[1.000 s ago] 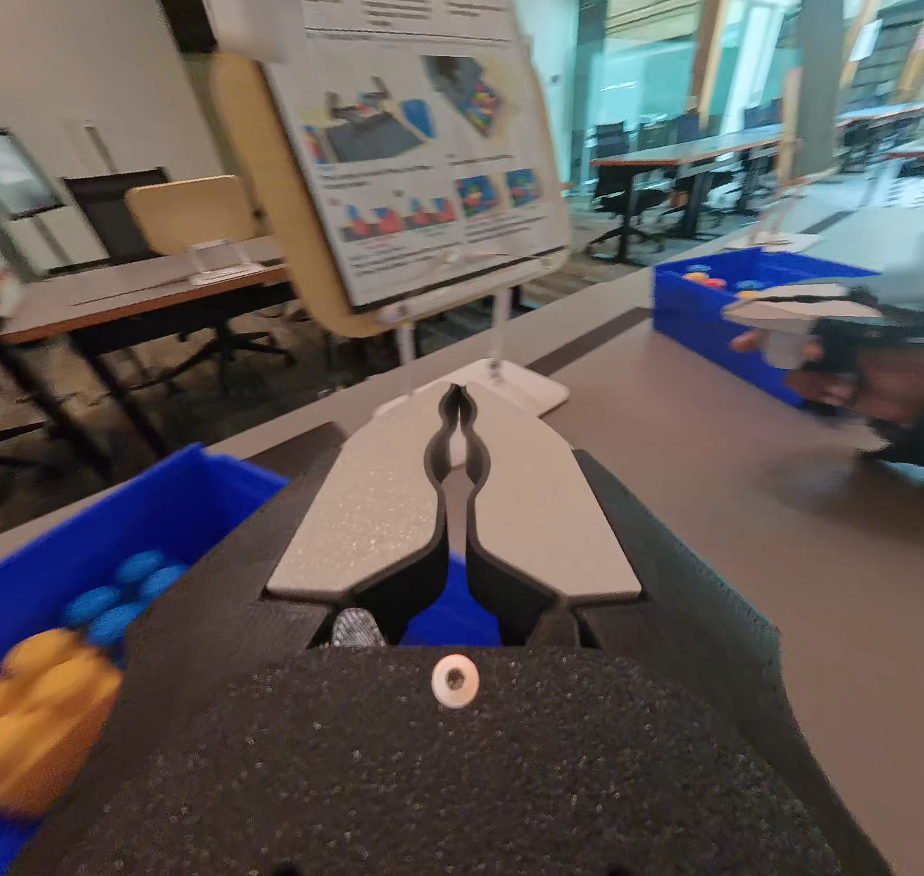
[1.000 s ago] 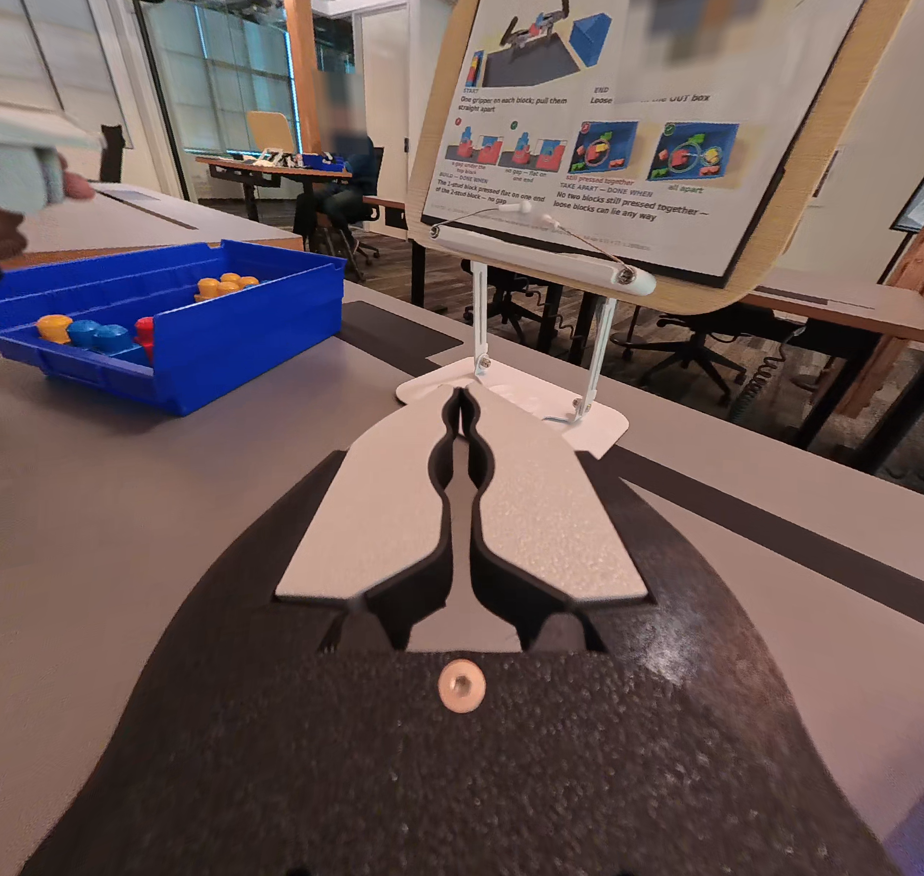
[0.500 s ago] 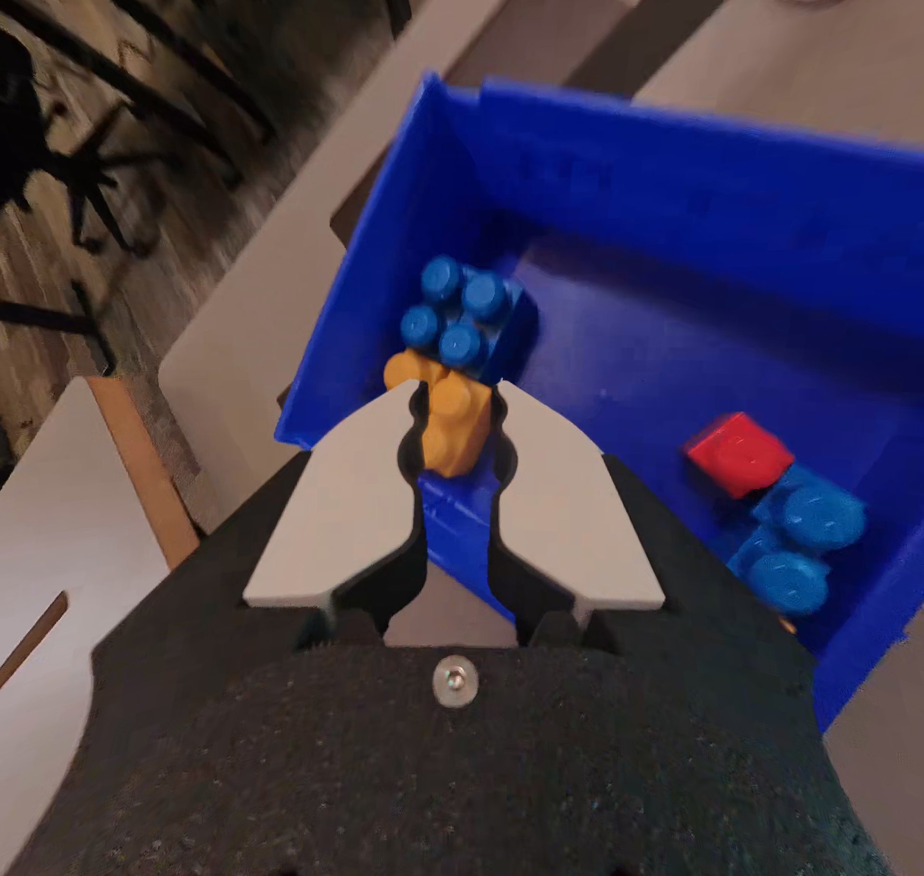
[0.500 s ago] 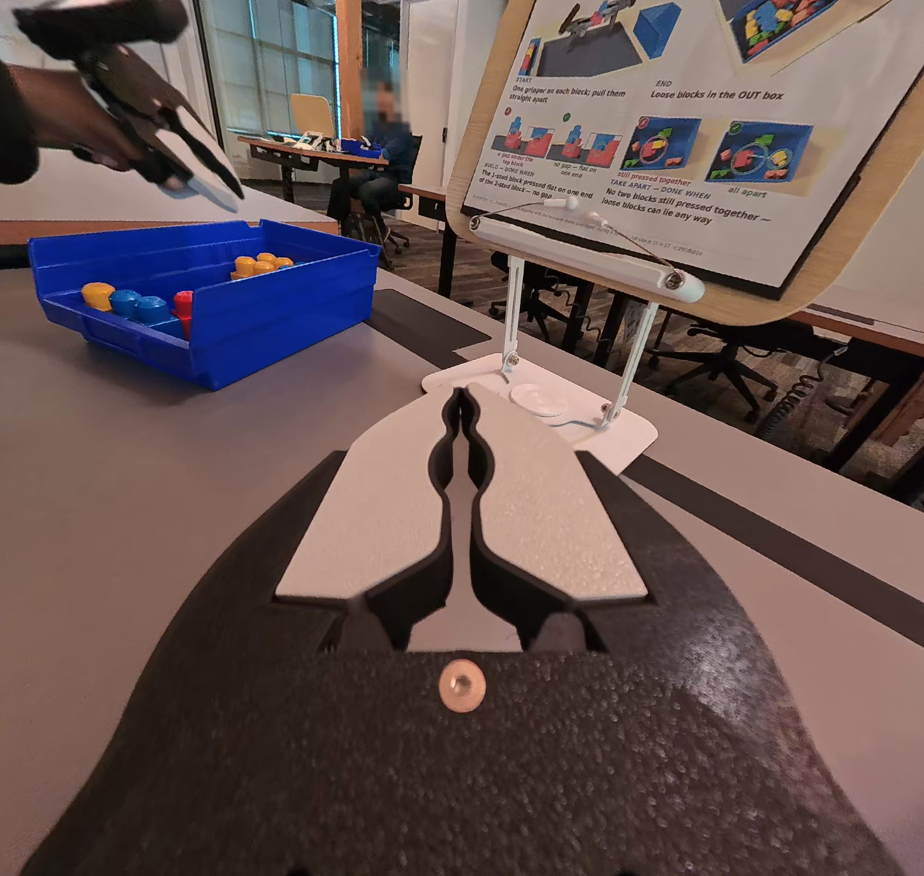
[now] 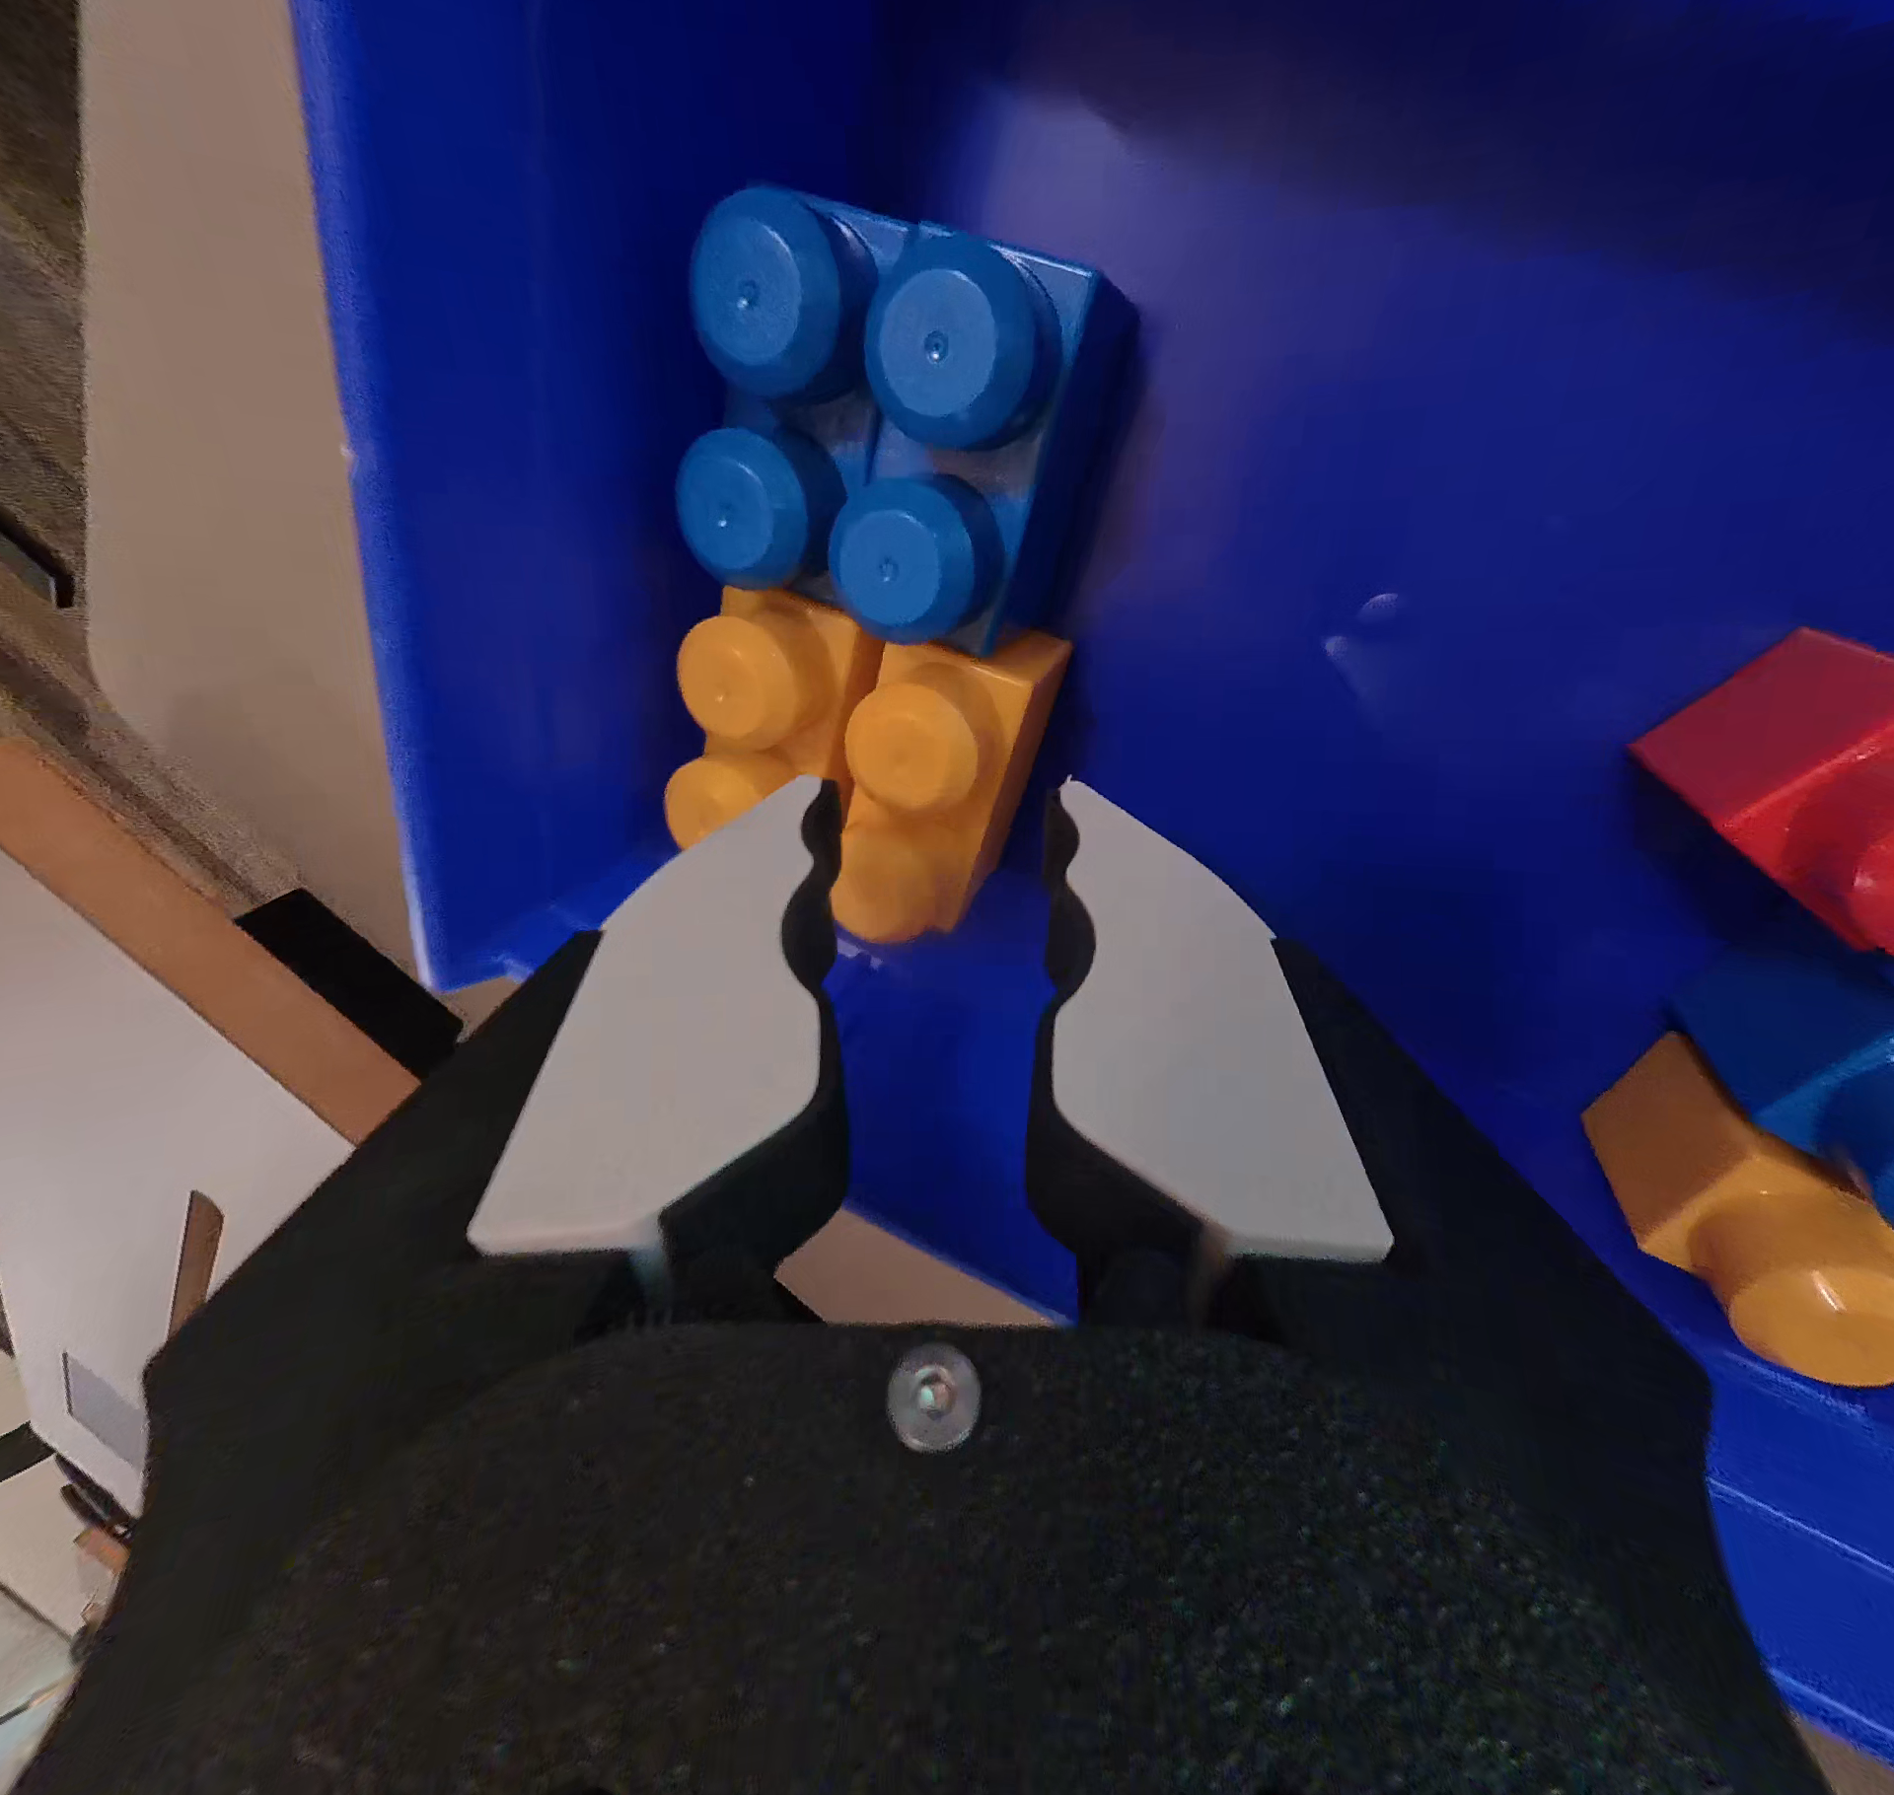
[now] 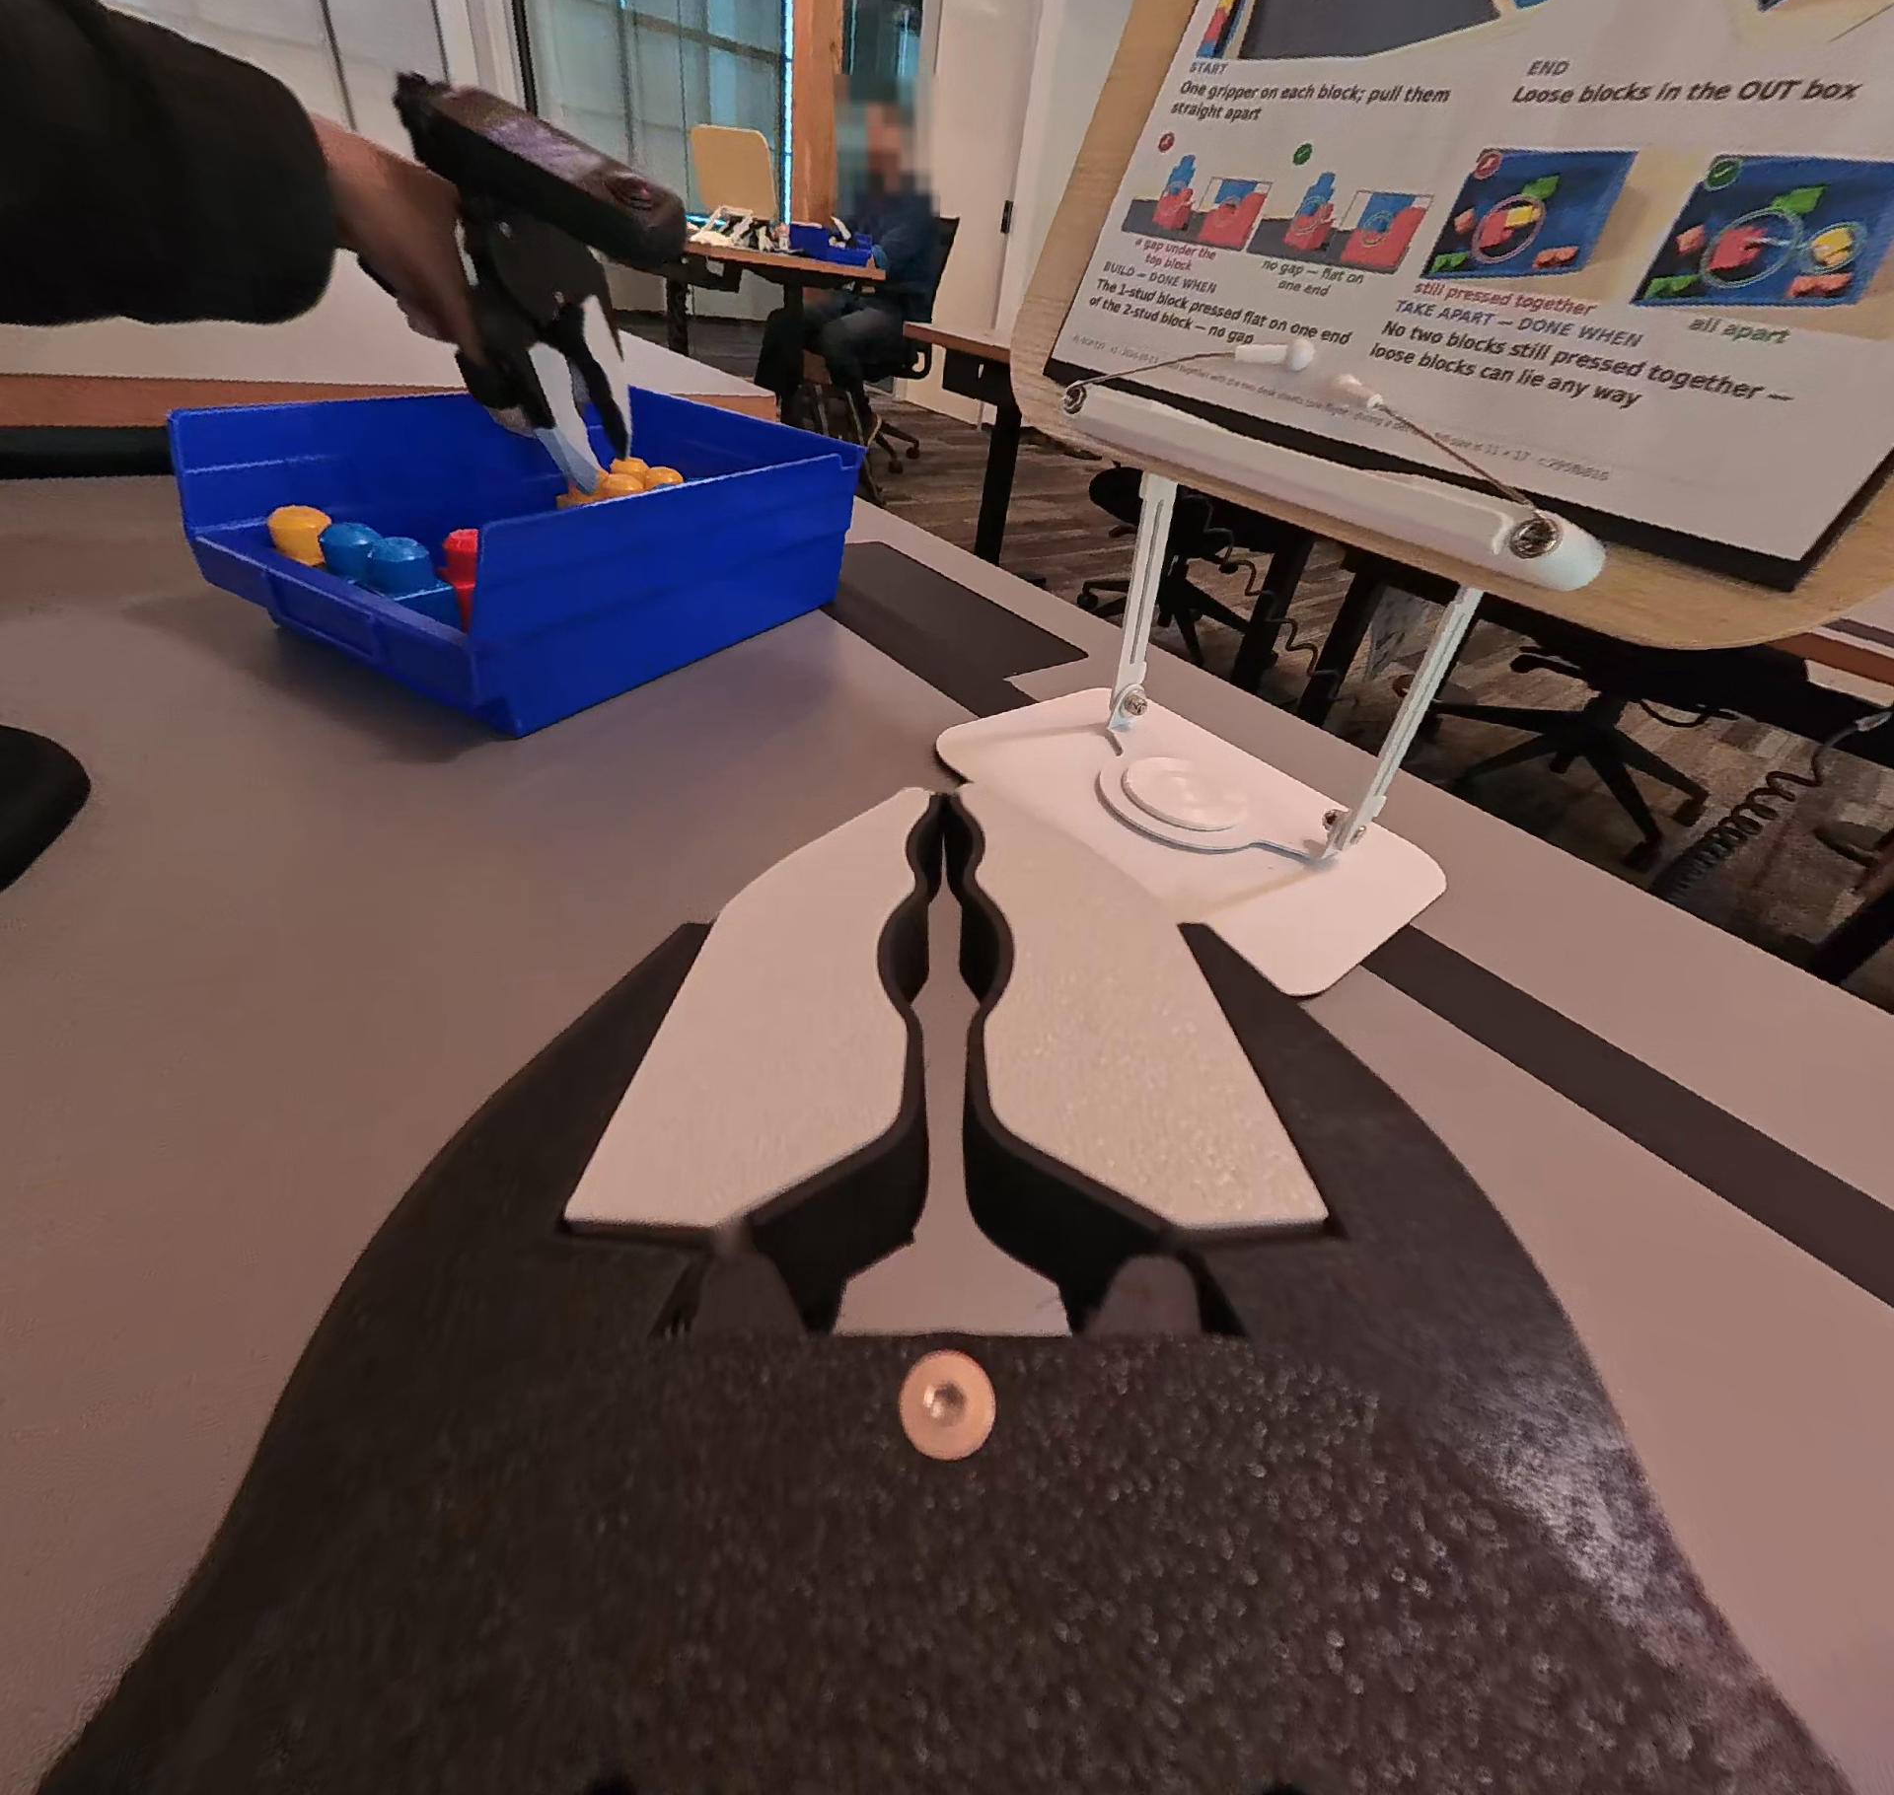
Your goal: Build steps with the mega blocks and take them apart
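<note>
Grey table (image 6: 256, 926) bears blue bin (image 6: 656, 567); white stand (image 6: 1332, 885).

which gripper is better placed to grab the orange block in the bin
Left. The left gripper is open inside the blue bin, straddling an orange block. The right gripper is shut over the table, away from the bin.

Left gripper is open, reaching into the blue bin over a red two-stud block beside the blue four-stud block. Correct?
Not quite. The left wrist view shows the block between the open left gripper fingers is orange, not red. It sits beside the blue four-stud block in the blue bin.
</note>
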Demonstrator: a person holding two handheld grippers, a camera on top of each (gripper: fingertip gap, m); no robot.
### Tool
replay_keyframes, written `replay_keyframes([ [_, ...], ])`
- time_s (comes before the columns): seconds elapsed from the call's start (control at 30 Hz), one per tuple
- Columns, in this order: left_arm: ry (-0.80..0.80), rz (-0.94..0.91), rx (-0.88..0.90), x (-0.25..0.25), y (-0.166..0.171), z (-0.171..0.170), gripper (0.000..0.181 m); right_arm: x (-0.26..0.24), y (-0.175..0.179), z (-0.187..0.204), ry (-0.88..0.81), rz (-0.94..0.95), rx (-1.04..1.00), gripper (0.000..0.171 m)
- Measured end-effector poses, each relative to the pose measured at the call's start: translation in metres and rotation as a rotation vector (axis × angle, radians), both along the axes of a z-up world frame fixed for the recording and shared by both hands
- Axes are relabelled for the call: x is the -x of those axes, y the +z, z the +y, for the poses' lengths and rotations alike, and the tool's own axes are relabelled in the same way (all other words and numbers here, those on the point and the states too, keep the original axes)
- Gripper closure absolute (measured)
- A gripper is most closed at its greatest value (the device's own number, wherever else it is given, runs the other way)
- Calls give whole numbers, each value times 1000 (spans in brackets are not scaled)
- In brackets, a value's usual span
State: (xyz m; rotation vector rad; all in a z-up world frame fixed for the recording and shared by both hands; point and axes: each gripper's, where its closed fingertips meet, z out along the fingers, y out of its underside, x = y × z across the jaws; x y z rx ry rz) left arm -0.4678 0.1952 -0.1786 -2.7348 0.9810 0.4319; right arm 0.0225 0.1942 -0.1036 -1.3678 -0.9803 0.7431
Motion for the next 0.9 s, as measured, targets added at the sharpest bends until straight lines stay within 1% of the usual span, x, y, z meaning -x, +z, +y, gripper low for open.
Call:
replay_keyframes([
  [0.13,2,46,60,5,-13,1,142,1,-2,-1,12,-7,7,171],
  [0.27,7,64,46,6,-21,6,145,2,-4,-2,20,-14,10,171],
  [0.37,-2,66,20,5,-20,7,146,4,-6,-3,27,-19,14,171],
  [0.47,-18,67,-9,5,-11,2,146,4,-5,-4,30,-20,9,171],
  [0.57,-47,66,-69,1,12,-2,147,4,-4,-5,31,-15,10,171],
  [0.67,-92,33,-163,-18,48,-6,147,4,-3,-5,32,-11,8,171],
  [0.8,-189,-25,-257,-70,93,-15,147,6,-2,-8,36,-11,5,171],
  [0.9,-272,-65,-256,-127,110,-27,147,7,-1,-9,37,-11,2,171],
])
